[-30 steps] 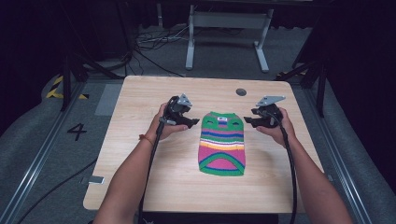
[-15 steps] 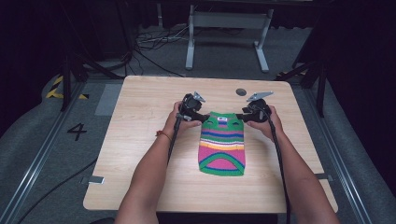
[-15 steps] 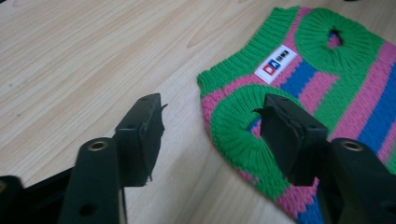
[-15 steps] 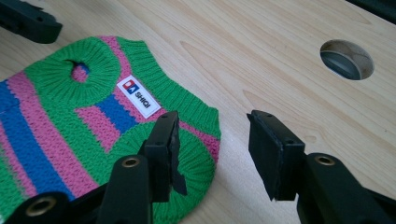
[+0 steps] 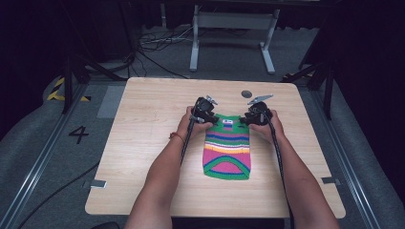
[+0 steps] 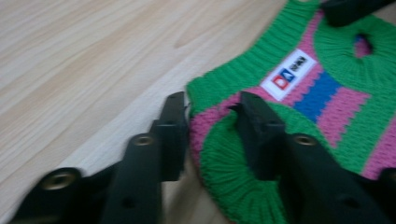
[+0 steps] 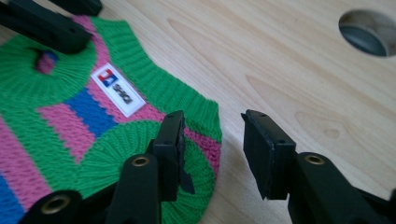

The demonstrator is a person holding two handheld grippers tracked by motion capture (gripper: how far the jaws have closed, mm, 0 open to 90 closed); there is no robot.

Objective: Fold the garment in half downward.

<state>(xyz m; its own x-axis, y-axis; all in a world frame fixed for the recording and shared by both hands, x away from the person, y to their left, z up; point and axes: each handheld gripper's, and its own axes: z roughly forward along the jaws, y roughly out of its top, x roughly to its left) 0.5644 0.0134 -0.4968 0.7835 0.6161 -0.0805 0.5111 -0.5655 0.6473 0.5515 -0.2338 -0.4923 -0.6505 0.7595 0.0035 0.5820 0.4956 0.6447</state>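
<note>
Two claws meet a striped knit sweater [image 5: 228,148] lying flat mid-worktop [image 5: 143,143]. Left claw [image 6: 210,116] gapes, straddling its shoulder edge, gripping nothing. Right claw [image 7: 212,135] likewise gapes astride the opposite shoulder; closing shallowly could let knit slip free.

Both the left gripper [image 5: 213,116] and right gripper [image 5: 242,119] closed in onto the sweater's [image 5: 228,151] top corners.

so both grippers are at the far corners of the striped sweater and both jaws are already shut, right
Not quite: both are at the far corners of the striped sweater, but the jaws are open. The left gripper and right gripper views each show a clear gap between the jaws.
</note>
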